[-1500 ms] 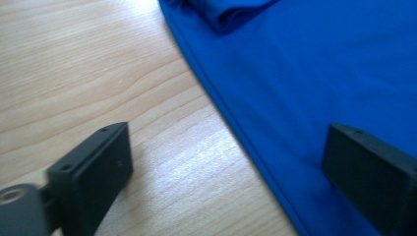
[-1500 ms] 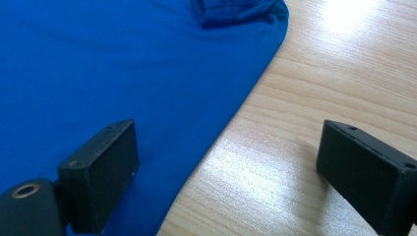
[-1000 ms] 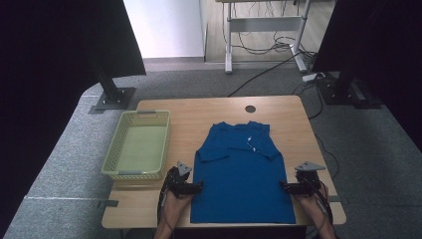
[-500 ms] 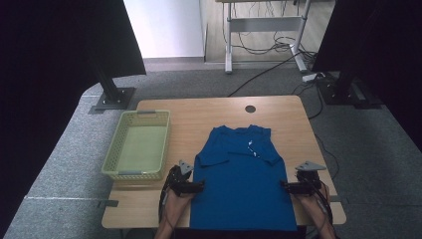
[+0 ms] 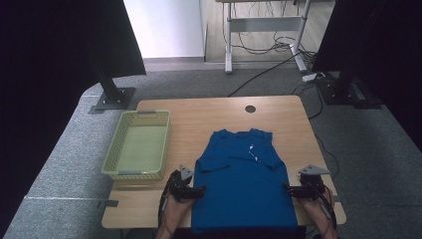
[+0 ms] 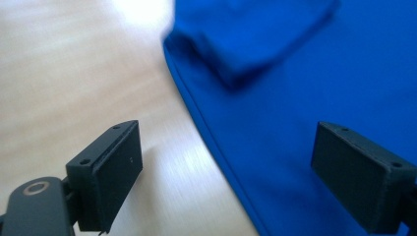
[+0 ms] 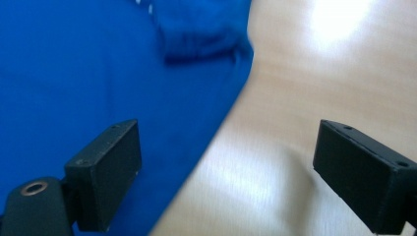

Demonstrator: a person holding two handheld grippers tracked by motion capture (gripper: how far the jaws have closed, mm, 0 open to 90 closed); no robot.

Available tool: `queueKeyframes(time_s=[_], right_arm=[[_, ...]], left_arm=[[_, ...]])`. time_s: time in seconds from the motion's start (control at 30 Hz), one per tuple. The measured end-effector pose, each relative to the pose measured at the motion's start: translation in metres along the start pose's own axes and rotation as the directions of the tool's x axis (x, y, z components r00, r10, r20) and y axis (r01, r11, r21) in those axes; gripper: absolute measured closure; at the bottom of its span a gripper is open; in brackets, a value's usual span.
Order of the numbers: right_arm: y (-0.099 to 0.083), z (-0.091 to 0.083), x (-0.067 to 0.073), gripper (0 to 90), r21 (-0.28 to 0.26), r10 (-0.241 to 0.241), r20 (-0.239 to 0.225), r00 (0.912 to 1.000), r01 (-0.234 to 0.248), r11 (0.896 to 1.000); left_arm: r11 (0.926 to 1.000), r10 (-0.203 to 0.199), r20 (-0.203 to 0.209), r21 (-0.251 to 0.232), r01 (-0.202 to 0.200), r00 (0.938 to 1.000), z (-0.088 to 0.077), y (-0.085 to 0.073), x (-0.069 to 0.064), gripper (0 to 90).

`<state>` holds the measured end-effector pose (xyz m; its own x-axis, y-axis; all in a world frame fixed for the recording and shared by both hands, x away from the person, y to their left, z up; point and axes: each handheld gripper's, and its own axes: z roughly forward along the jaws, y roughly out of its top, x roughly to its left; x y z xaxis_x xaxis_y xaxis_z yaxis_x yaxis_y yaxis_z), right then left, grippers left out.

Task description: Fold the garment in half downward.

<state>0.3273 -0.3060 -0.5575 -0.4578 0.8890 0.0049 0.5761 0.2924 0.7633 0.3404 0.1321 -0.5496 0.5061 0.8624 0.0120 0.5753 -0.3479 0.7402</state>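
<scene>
Open room: bare table [image 5: 199,112] wood runs across the upper part of the high view, above the shirt, with a round dark hole [image 5: 250,108] near the top edge.
Near edge: the blue shirt [image 5: 242,189] hem hangs over the table's bottom edge at the lower middle of the high view.
Left side: a pale green basket [image 5: 112,154] sits at the table's left edge, close to the left tool, with a strip of wood between it and the shirt.
Right side: a narrow band of wood lies between the shirt's right edge and the table's right edge.
Shirt: plain bright blue, spread flat, collar toward the top of the frame, both short sleeves folded inward over the chest; a small white mark [image 5: 253,151] near the collar, too small to read.
Left tool [image 5: 201,189]: at the shirt's left side edge; in the left gripper view [image 6: 223,169] its jaws stand spread wide astride the seam, gripping nothing.
Right tool [image 5: 285,188]: at the shirt's right side edge; in the right gripper view [image 7: 223,169] jaws spread wide, one over cloth, one over wood, gripping nothing.
Writing: none readable.
</scene>
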Motion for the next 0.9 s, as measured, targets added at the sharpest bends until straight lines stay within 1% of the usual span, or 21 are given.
queueKeyframes(time_s=[0.07, 0.1, 0.13, 0.17, 0.2, 0.27, 0.4, 0.47, 0.5, 0.53, 0.6, 0.67, 0.7, 0.73, 0.8, 0.83, 0.87, 0.9], right_arm=[[0.007, 0.005, -0.001, 10.1, -0.008, -0.002, -0.003, 1.0000, 0.002, 1.000], [0.009, 0.009, -0.001, 10.0, 0.001, -0.003, 0.001, 1.0000, 0.003, 1.000], [0.010, 0.013, -0.001, 10.0, 0.017, -0.007, 0.006, 1.0000, 0.006, 1.000], [0.009, 0.016, -0.001, 9.4, 0.028, -0.010, 0.007, 0.9999, 0.010, 1.000], [0.008, 0.016, 0.000, 11.6, 0.029, -0.002, -0.002, 1.0000, 0.002, 1.000], [0.005, 0.013, 0.001, 12.8, 0.025, -0.001, 0.000, 1.0000, 0.001, 1.000], [-0.004, 0.003, 0.003, 13.7, 0.025, 0.008, -0.005, 1.0000, -0.007, 1.000], [-0.008, -0.002, 0.004, 12.8, 0.026, 0.008, -0.011, 0.9999, -0.007, 1.000], [-0.009, -0.003, 0.005, 12.7, 0.026, 0.007, -0.018, 0.9998, -0.006, 1.000], [-0.010, -0.004, 0.004, 12.7, 0.022, 0.006, -0.022, 0.9997, -0.006, 1.000], [-0.005, -0.003, 0.001, 12.5, 0.001, 0.019, -0.016, 0.9997, -0.019, 1.000], [0.002, 0.000, -0.001, 12.4, -0.013, 0.027, -0.016, 0.9995, -0.027, 1.000], [0.002, 0.000, -0.001, 12.4, -0.013, 0.027, -0.016, 0.9995, -0.027, 1.000], [0.010, 0.007, -0.003, 11.8, -0.009, 0.026, -0.014, 0.9996, -0.026, 1.000], [0.012, 0.015, -0.004, 11.6, 0.017, 0.020, -0.010, 0.9997, -0.020, 1.000], [0.011, 0.018, -0.003, 11.7, 0.028, 0.012, -0.008, 0.9999, -0.012, 1.000], [0.010, 0.019, -0.002, 11.6, 0.033, 0.006, -0.009, 0.9999, -0.006, 0.999], [0.009, 0.018, -0.001, 12.6, 0.025, 0.001, -0.006, 1.0000, -0.001, 1.000]], left_arm=[[1.0000, -0.005, -0.015, 0.005, 0.005, 0.9999, 0.008, 0.007, 0.006, 11.9], [1.0000, -0.005, -0.015, 0.005, 0.005, 0.9999, 0.008, 0.007, 0.006, 11.9], [0.9995, 0.001, -0.018, 0.032, 0.000, 0.9998, 0.014, 0.008, 0.009, 12.2], [0.9998, -0.004, -0.010, 0.020, 0.004, 0.9999, 0.014, 0.006, 0.010, 11.5], [0.9999, -0.001, -0.009, 0.011, 0.001, 1.0000, 0.013, 0.004, 0.009, 11.7], [1.0000, 0.006, -0.003, 0.003, -0.006, 1.0000, 0.008, -0.002, 0.007, 12.0], [0.9999, 0.015, 0.005, 0.004, -0.015, 0.9999, -0.004, -0.013, 0.002, 11.9], [0.9997, 0.022, 0.015, 0.011, -0.022, 0.9996, -0.008, -0.015, -0.002, 12.1], [0.9994, 0.029, 0.022, 0.017, -0.030, 0.9993, -0.009, -0.014, -0.003, 13.1], [0.9990, 0.042, 0.017, 0.012, -0.042, 0.9990, -0.009, -0.011, -0.003, 14.5], [0.9994, 0.034, 0.012, -0.011, -0.033, 0.9994, -0.007, -0.003, -0.001, 14.1], [0.9995, 0.022, 0.026, -0.025, -0.021, 0.9994, -0.003, 0.006, 0.002, 13.2], [0.9995, 0.022, 0.026, -0.025, -0.021, 0.9994, -0.003, 0.006, 0.002, 12.9], [0.9997, 0.025, 0.014, -0.007, -0.025, 0.9996, 0.007, 0.011, 0.004, 12.9], [0.9991, 0.040, 0.003, 0.017, -0.040, 0.9992, 0.016, 0.010, 0.004, 12.7], [0.9993, 0.036, 0.011, 0.009, -0.036, 0.9993, 0.017, 0.008, 0.005, 12.2], [0.9997, 0.022, 0.018, 0.001, -0.022, 0.9996, 0.016, 0.006, 0.005, 12.5], [0.9997, 0.024, 0.014, 0.001, -0.024, 0.9996, 0.015, 0.005, 0.004, 12.4]])
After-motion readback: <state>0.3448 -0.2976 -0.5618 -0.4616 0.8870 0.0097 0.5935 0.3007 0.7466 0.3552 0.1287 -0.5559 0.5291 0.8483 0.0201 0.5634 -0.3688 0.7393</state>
